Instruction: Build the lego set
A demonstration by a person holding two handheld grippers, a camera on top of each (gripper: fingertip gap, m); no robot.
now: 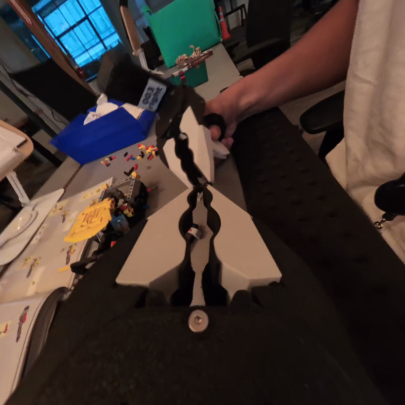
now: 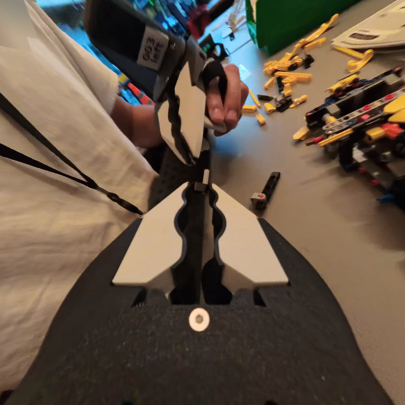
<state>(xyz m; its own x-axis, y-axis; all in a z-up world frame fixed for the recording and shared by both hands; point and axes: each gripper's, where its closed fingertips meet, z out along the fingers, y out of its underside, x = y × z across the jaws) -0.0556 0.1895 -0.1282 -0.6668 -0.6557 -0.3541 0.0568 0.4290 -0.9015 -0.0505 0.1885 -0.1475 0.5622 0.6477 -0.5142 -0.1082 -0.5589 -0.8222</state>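
Note:
My right gripper (image 2: 200, 186) is shut on a small black connector (image 2: 199, 187) with a short grey pin (image 2: 206, 176) sticking out of it. My left gripper (image 1: 198, 189) is shut and meets it tip to tip; I cannot tell whether anything is between its tips. Each gripper also shows in the other view, the right (image 1: 197, 183) and the left (image 2: 190, 161). The partly built yellow and black model (image 1: 118, 210) (image 2: 361, 122) stands on the grey table (image 2: 285, 263). A black beam with a grey and red end (image 2: 266, 190) lies on the table just under the grippers.
Loose yellow, black and red pieces (image 1: 140, 153) (image 2: 285, 72) lie scattered beyond the model. The instruction pages (image 1: 43, 241) (image 2: 372, 32) lie beside it. A blue box (image 1: 103, 133) and a green box (image 1: 184, 32) stand farther back. A person in a white shirt (image 2: 54, 153) is close by. My two grippers' fingertips are within a few centimetres of each other.

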